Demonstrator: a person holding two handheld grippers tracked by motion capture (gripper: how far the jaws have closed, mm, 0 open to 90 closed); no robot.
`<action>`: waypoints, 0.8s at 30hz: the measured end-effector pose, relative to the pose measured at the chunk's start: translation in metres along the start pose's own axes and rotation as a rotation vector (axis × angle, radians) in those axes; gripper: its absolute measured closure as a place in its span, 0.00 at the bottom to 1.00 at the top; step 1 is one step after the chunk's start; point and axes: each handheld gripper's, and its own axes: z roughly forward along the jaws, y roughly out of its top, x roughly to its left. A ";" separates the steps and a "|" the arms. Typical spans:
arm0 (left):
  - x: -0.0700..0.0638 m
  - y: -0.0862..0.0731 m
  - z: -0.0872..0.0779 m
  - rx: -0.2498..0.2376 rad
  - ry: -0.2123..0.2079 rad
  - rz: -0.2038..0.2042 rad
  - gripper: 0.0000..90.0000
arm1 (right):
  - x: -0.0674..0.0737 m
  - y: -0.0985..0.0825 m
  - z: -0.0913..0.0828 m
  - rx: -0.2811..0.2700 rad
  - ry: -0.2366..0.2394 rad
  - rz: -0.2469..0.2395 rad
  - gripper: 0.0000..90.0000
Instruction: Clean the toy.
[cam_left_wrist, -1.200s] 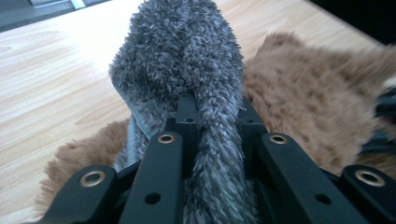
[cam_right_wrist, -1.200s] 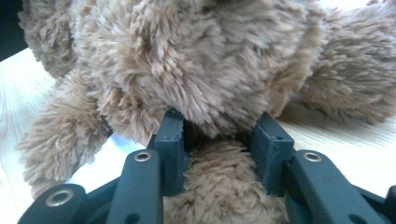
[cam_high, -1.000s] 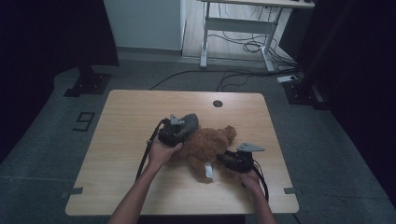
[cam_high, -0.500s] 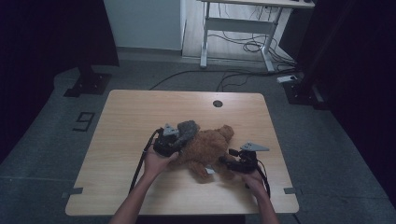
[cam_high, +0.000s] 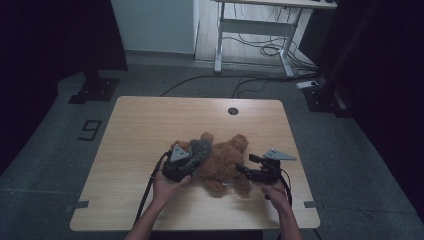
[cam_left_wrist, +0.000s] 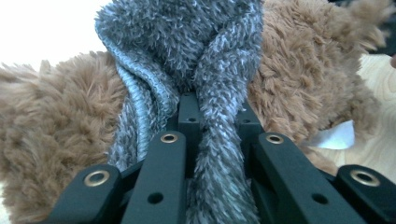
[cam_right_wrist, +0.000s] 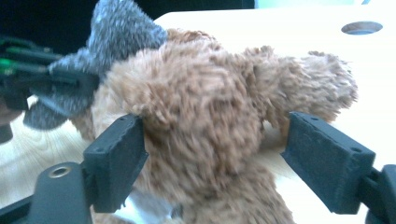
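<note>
A brown teddy bear (cam_high: 225, 162) lies on the wooden table (cam_high: 145, 125). A grey fuzzy knit cloth (cam_high: 201, 148) is draped over its left side. My left gripper (cam_high: 186, 165) is shut on that cloth; in the left gripper view the grey cloth (cam_left_wrist: 205, 70) bunches between my jaws, against the bear's fur (cam_left_wrist: 56, 135). My right gripper (cam_high: 246, 170) sits at the bear's right side. Its jaws have just been opening and now stand wide on either side of the bear's plush body (cam_right_wrist: 201, 121), with the pads (cam_right_wrist: 116, 158) not pressing it. The right gripper (cam_right_wrist: 219, 163) is open.
A round cable hole (cam_high: 233, 110) sits near the table's far edge. A white tag (cam_left_wrist: 334, 137) sticks out from the bear. Behind the table, a white desk frame (cam_high: 255, 30) stands on the floor with cables (cam_high: 210, 82) around it.
My left gripper has drawn the grey cloth toward the table's near edge. My right gripper's jaws have spread apart from the bear and lifted slightly.
</note>
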 end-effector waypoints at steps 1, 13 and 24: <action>0.000 -0.002 -0.001 -0.006 -0.005 -0.006 0.87 | 0.001 0.001 0.002 -0.002 0.004 0.001 0.19; -0.005 -0.012 -0.005 -0.028 -0.008 -0.006 0.87 | 0.009 0.015 0.013 -0.037 0.004 0.033 0.14; -0.008 -0.017 -0.007 -0.037 -0.015 -0.012 0.87 | 0.009 0.012 0.018 0.003 0.028 0.027 0.14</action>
